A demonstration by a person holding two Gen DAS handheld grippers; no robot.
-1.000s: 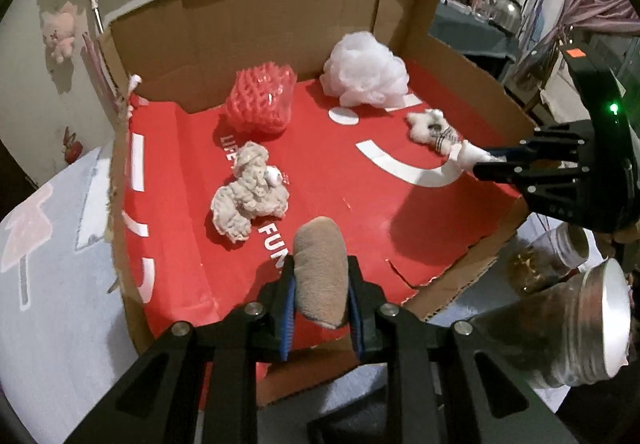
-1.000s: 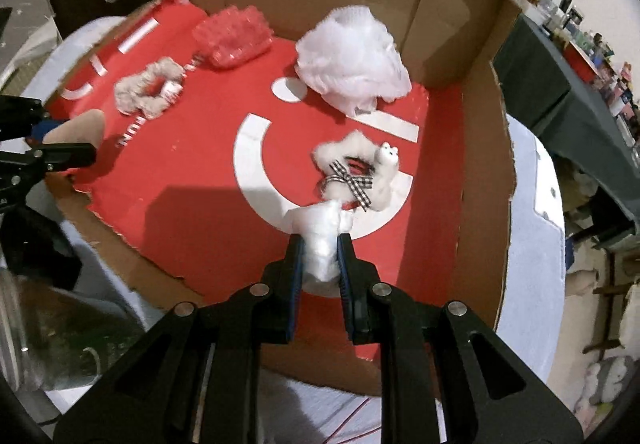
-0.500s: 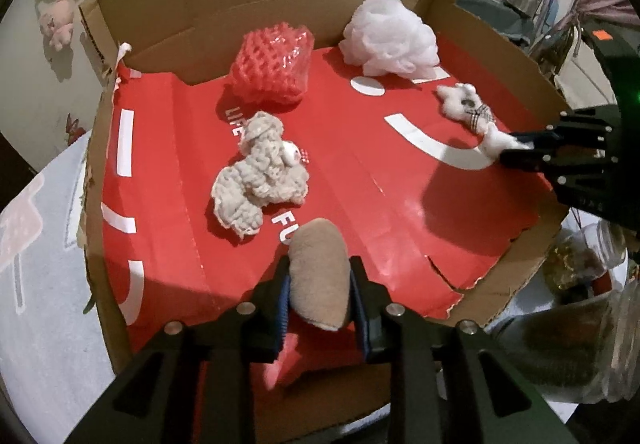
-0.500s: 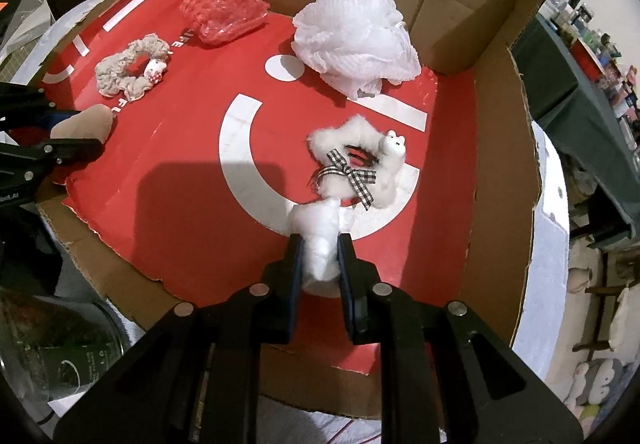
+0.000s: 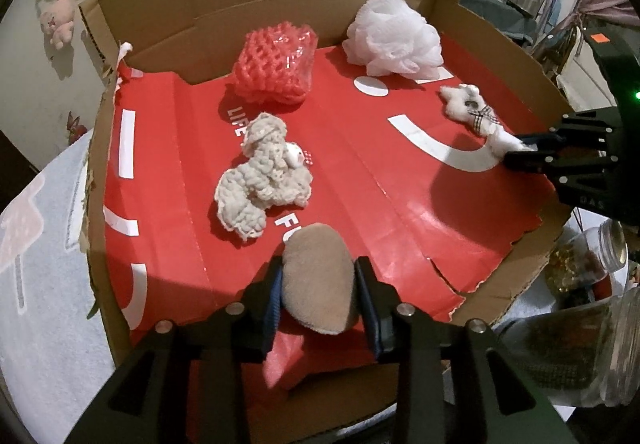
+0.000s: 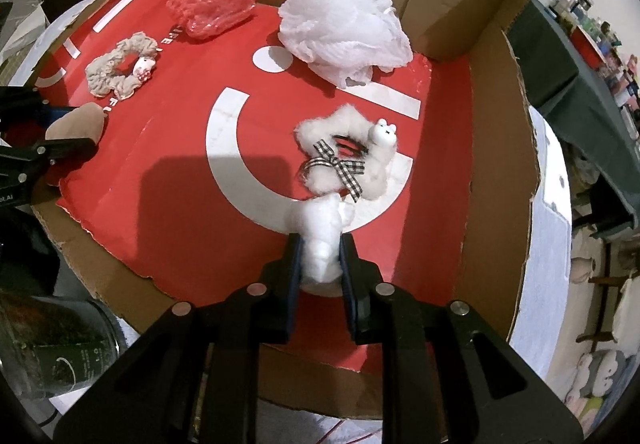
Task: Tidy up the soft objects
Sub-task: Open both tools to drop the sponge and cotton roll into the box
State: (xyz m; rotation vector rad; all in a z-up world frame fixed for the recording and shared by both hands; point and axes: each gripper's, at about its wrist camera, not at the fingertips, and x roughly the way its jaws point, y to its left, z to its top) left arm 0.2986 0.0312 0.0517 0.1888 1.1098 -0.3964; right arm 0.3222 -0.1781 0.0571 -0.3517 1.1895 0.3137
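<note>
Both grippers carry soft things over the red-lined, open cardboard box (image 5: 248, 3), so the step in hand looks like bringing items in to set them down among those already there.

The left gripper (image 5: 318, 298) has its fingers pinching a rounded tan plush pad (image 5: 318, 284), held over the near edge of the box, just in front of the grey-beige knitted scrunchie (image 5: 260, 179) that lies on the red floor. In the right wrist view the right gripper (image 6: 320, 256) has its fingers pressed on a small white fluffy tuft (image 6: 320, 236), low over the white arc print and just beside, perhaps touching, the white furry scrunchie with a checked bow (image 6: 348, 159). Whether the tuft rests on the floor I cannot tell.

At the back of the box lie a red foam fruit net in clear wrap (image 5: 276, 67) and a white mesh bath pouf (image 5: 394, 37), apart from each other and from the two scrunchies.

The next move probably calls for lowering each item to the floor beside its like-coloured neighbour and then spreading the fingers gently; both pieces are light and fuzzy and may cling to the finger pads, so a slow release and a straight pull back would be wise. Glass jars (image 5: 584, 264) stand just outside the near right corner and need to be kept clear of.
</note>
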